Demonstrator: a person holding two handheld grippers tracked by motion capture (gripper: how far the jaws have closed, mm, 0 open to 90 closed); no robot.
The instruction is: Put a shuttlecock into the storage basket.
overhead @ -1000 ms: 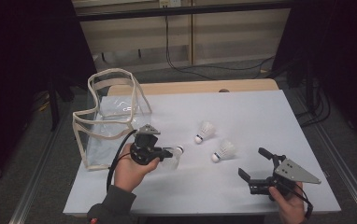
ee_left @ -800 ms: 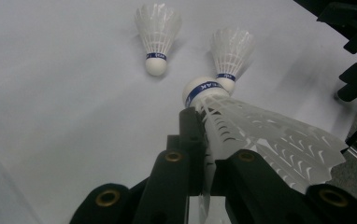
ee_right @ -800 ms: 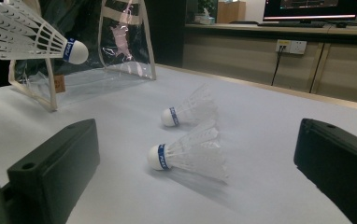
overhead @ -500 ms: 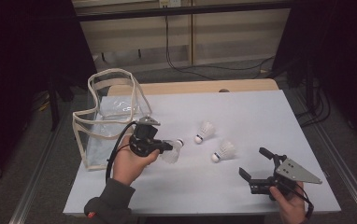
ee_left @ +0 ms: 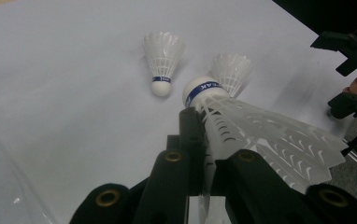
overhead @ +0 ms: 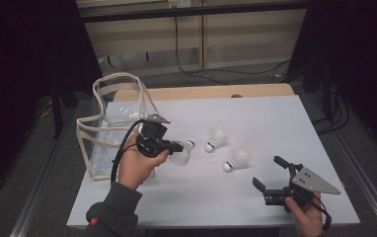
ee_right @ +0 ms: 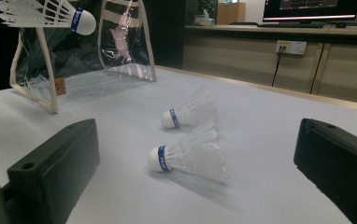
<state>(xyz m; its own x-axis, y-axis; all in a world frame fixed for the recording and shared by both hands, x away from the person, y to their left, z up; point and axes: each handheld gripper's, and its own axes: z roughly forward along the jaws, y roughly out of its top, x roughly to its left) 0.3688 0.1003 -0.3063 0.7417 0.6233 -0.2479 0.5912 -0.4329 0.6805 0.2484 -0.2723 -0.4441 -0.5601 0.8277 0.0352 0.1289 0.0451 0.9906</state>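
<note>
The left gripper [overhead: 176,147] pinches a shuttlecock [overhead: 182,154] by its feathers, lifted. At four o'clock, the right gripper [overhead: 270,174] gapes wide, holding nothing.

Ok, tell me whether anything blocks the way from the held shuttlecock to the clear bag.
Nothing visible does. The left gripper holds the shuttlecock by its skirt, lifted off the table, right beside the clear bag. The two other shuttlecocks lie on the far side, away from the bag.
</note>
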